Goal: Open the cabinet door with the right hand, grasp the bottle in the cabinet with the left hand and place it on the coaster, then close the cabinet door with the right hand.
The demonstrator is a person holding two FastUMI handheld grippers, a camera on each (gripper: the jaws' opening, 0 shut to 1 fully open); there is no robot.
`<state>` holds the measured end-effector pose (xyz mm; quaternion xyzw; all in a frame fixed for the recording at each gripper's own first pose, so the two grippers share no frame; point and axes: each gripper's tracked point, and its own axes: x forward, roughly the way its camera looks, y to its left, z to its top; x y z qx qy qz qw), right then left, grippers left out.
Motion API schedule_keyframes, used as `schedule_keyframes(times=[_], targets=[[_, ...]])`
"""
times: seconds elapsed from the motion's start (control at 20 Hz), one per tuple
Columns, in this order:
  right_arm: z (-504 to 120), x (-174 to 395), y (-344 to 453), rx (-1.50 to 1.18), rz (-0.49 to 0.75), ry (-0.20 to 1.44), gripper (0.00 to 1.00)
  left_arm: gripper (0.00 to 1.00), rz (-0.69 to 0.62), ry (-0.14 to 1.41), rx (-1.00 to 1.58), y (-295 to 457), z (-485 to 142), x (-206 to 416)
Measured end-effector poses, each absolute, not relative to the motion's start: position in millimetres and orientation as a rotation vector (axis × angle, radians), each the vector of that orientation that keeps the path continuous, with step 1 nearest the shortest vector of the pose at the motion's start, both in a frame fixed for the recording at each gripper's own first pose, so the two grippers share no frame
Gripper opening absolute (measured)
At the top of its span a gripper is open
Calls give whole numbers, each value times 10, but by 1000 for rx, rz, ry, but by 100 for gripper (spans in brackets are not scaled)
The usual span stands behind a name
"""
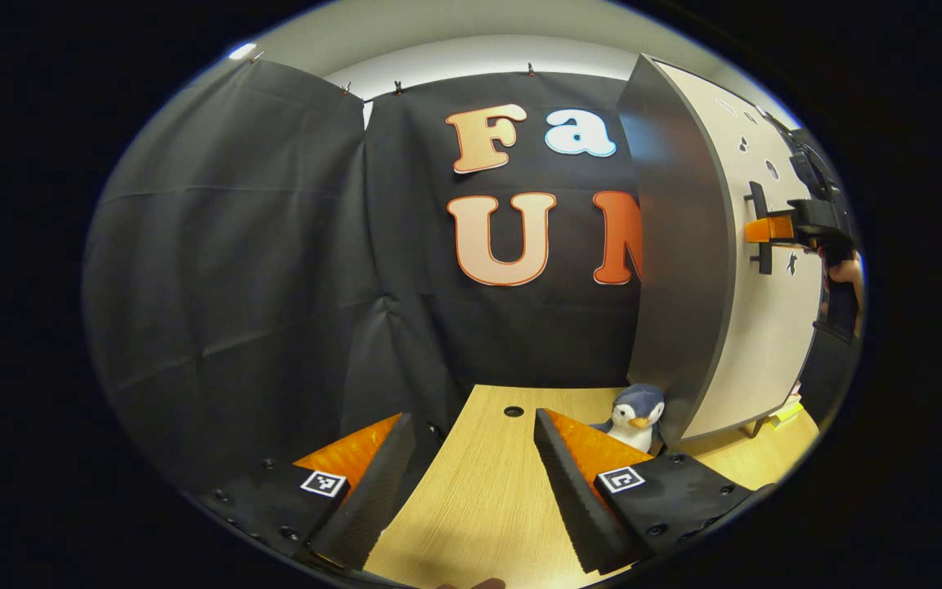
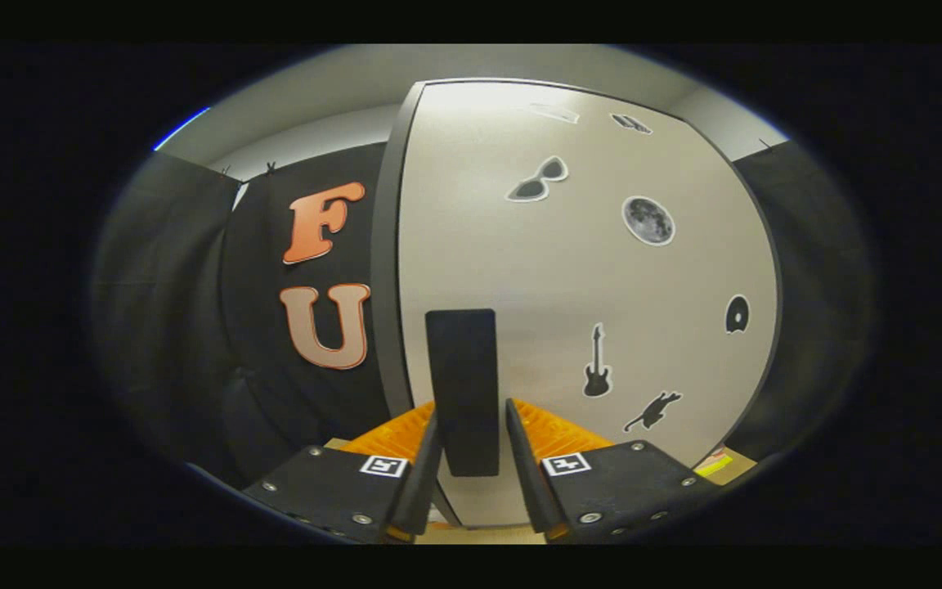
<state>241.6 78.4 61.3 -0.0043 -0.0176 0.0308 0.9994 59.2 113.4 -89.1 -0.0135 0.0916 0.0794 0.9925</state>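
In the left gripper view, a wooden tabletop (image 1: 487, 491) runs away toward the black cloth wall, with one small round hole (image 1: 513, 411) near its far edge. One toy penguin (image 1: 636, 415) stands on the tabletop at the right, just beside the near corner of the cabinet (image 1: 675, 270). The one cabinet door (image 1: 765, 327) is pale, and one dark handle (image 1: 758, 227) sticks out from it. The left tongs (image 1: 471, 483) hang above the bare wood with their fingers wide apart, holding nothing.

In the right gripper view, the cabinet door (image 2: 585, 278) stands straight ahead, and the picture does not tell whether it is ajar or closed. It carries six stickers that can be counted, among them sunglasses (image 2: 538, 182), a moon (image 2: 648, 220) and a guitar (image 2: 597, 363). The right tongs (image 2: 468, 454) have their fingers drawn close on either side of the upright handle (image 2: 463, 384), gripping it. A yellow scrap (image 2: 715, 466) lies low at the right.
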Motion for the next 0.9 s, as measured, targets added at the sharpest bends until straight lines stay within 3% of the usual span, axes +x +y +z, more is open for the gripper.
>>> schedule_keyframes(times=[0.1,0.7,0.9], targets=[[614,2411,789,-24,49,-26,35,96,153,190,-38,1085,-887,573],[670,2100,761,42,105,-21,30,96,92,167,-23,690,-728,355],[664,1972,704,33,82,-45,23,96,54,159,-14,502,-674,302]])
